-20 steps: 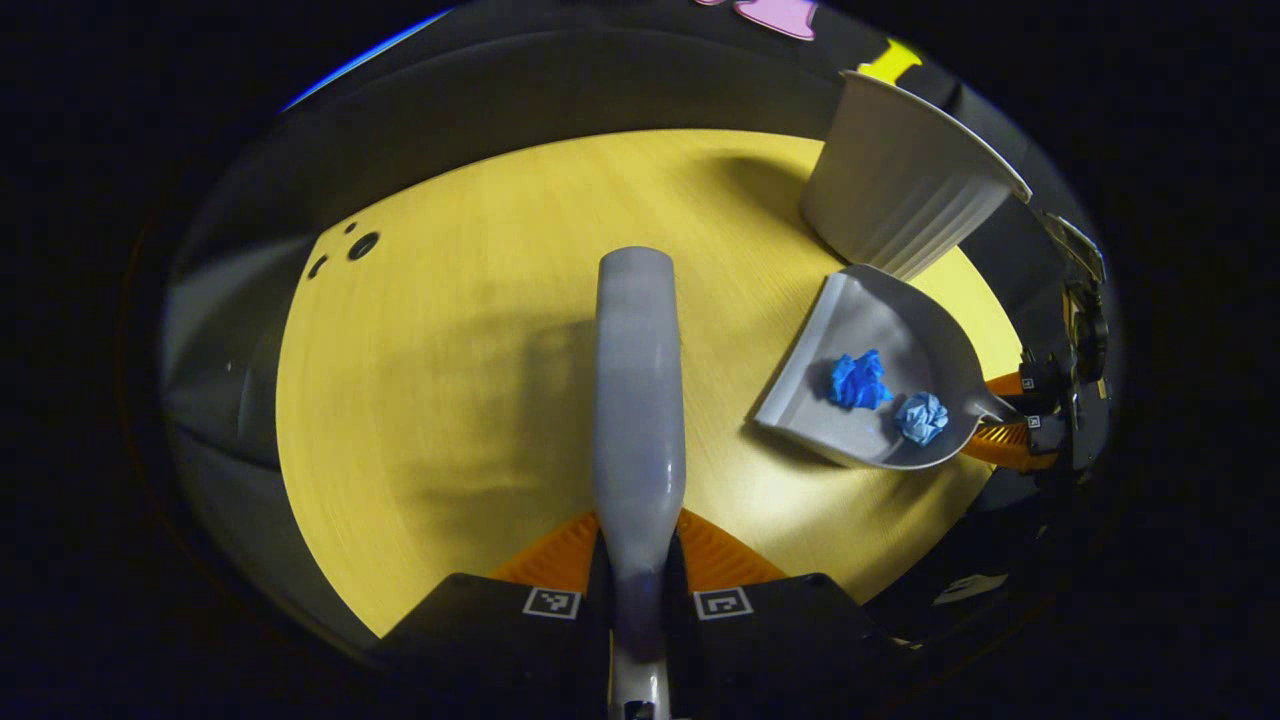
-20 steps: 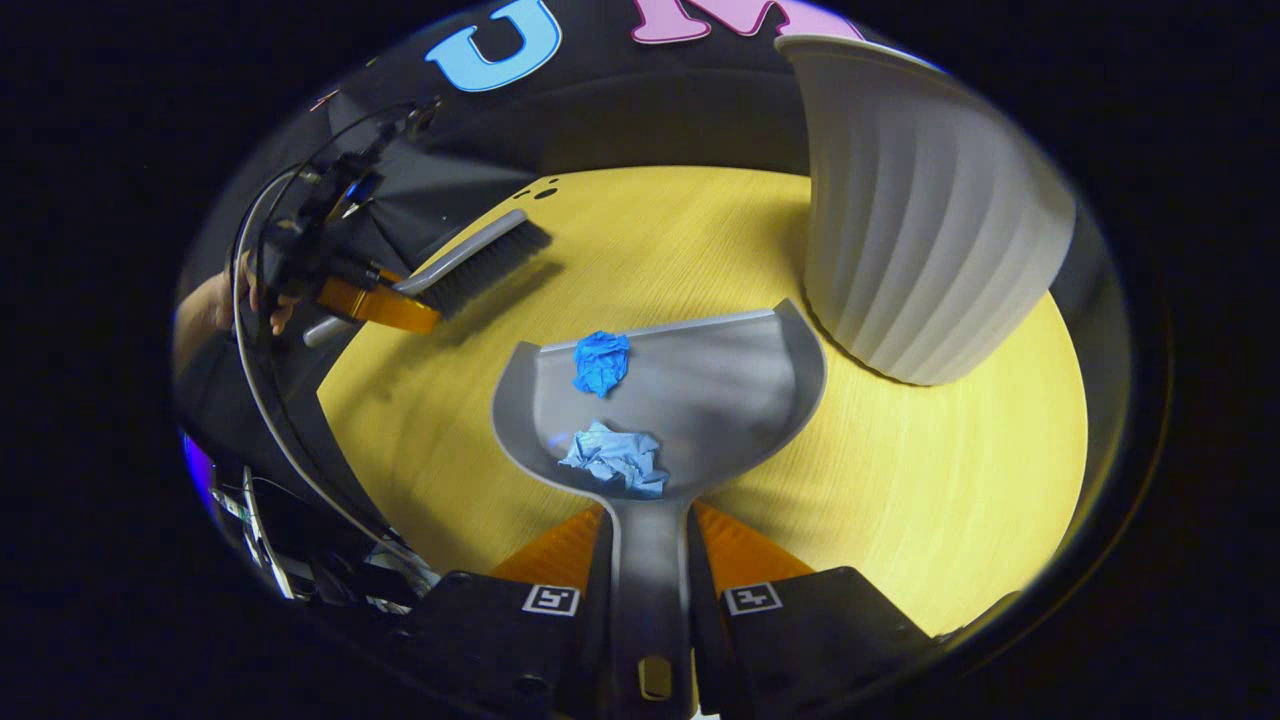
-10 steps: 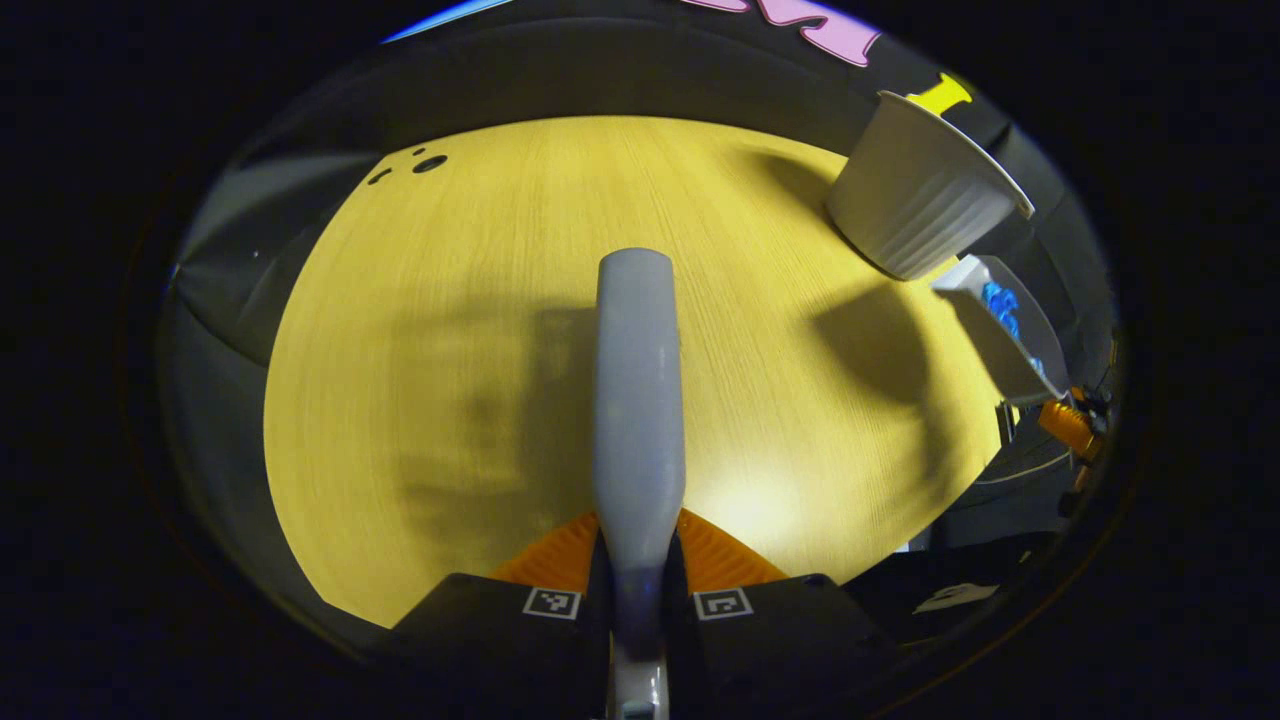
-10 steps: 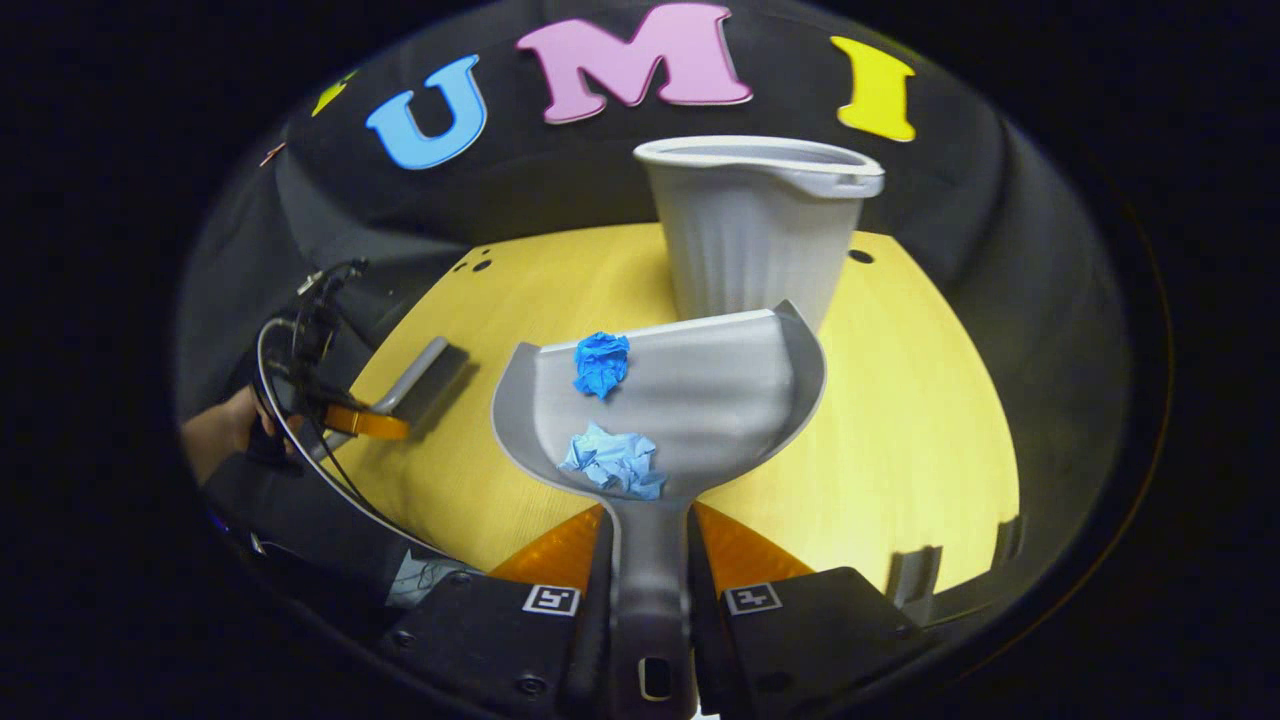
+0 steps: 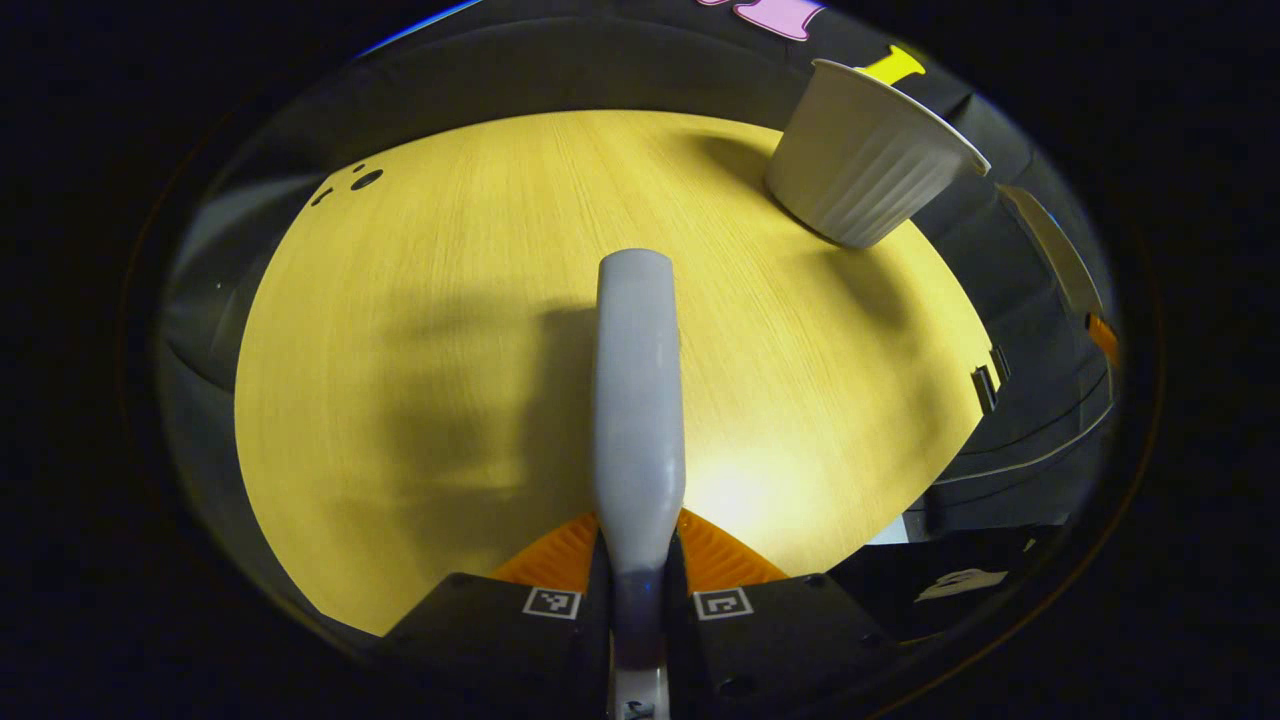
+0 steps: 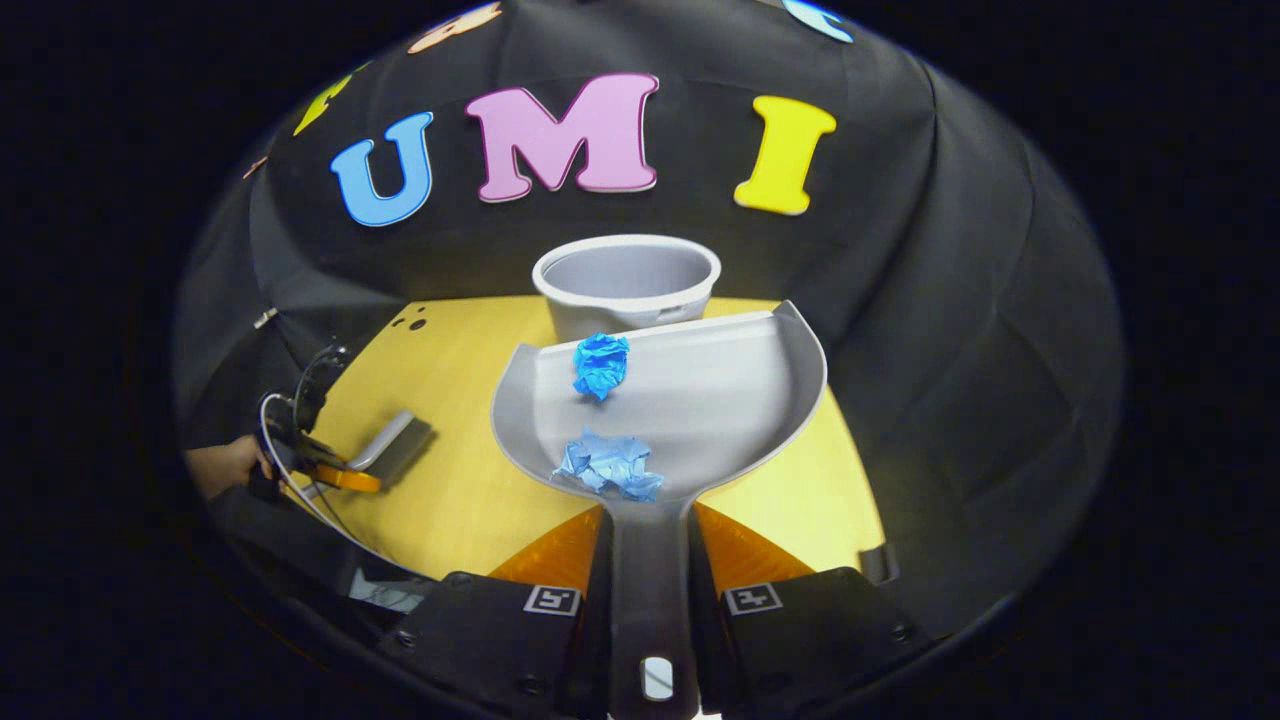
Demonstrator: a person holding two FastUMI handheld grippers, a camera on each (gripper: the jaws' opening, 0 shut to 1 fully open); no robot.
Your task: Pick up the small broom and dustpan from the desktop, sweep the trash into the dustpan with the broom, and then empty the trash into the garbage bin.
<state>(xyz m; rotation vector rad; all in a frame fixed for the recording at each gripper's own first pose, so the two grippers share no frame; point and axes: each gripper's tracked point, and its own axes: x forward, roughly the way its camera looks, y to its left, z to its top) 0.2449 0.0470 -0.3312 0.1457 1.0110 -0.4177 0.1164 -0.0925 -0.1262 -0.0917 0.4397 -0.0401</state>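
Note:
My right gripper [image 6: 650, 560] is shut on the handle of the grey dustpan [image 6: 720, 400], which it holds level in the air above the yellow table [image 6: 450, 500]. Two crumpled paper wads lie in the pan: a dark blue one [image 6: 600, 365] near the front lip and a pale blue one [image 6: 610, 467] near the handle. The grey ribbed garbage bin [image 6: 625, 285] stands just beyond the lip, its mouth open upward. My left gripper [image 5: 637, 565] is shut on the grey broom [image 5: 638, 400], low over the table. In the right gripper view, that broom [image 6: 390, 450] is at the left.
In the left gripper view the bin [image 5: 860, 160] stands at the table's far right corner, and the dustpan's edge [image 5: 1050, 250] shows beyond it. Small holes [image 5: 365, 180] mark the far left of the tabletop. A clamp [image 5: 985, 385] sits on the right table edge. A hand [image 6: 225, 465] holds the left gripper.
The right gripper has lifted the dustpan off the table and pulled back; the bin now appears smaller and lower, its mouth visible. The broom has hardly moved.

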